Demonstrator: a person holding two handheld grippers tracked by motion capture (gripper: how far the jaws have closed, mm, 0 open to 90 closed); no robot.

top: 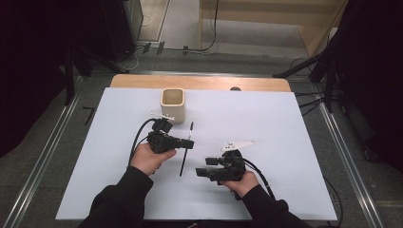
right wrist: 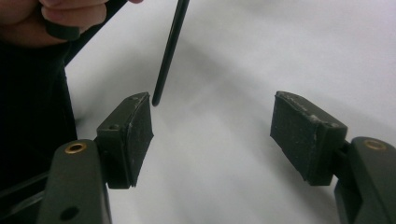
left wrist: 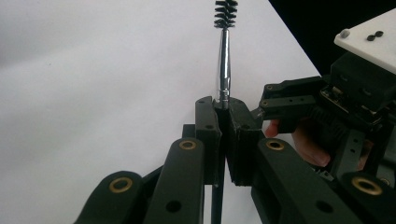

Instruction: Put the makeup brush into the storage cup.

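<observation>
You are working over a white sheet (top: 266,123) that is covering most of the tabletop (top: 199,82); a strip of bare wood is showing along the far edge. Wide open white space is lying to the right of both your hands and along the left side of the sheet, while the near edge is sitting close under your forearms. The only other thing standing on the sheet is a cream square cup (top: 172,104), near the far edge and just beyond your left gripper (top: 187,143).

Your left gripper's fingers (left wrist: 209,122) are pressing tight together on a thin brush (left wrist: 224,65), gripping it where the metal shaft meets the dark handle. In the high view the brush is slanting across the middle of the sheet between your two hands, bristle end pointing away from you.

It is looking like a narrow bottle brush: a short tuft of black bristles at the tip, a shiny silver shaft below it, then a slim black handle tapering to a rounded end.

Your right gripper (right wrist: 212,128) is holding its fingers wide apart with nothing between them; the handle's tip is hanging just beside one pad (right wrist: 137,126), though I cannot tell whether it is touching.
</observation>
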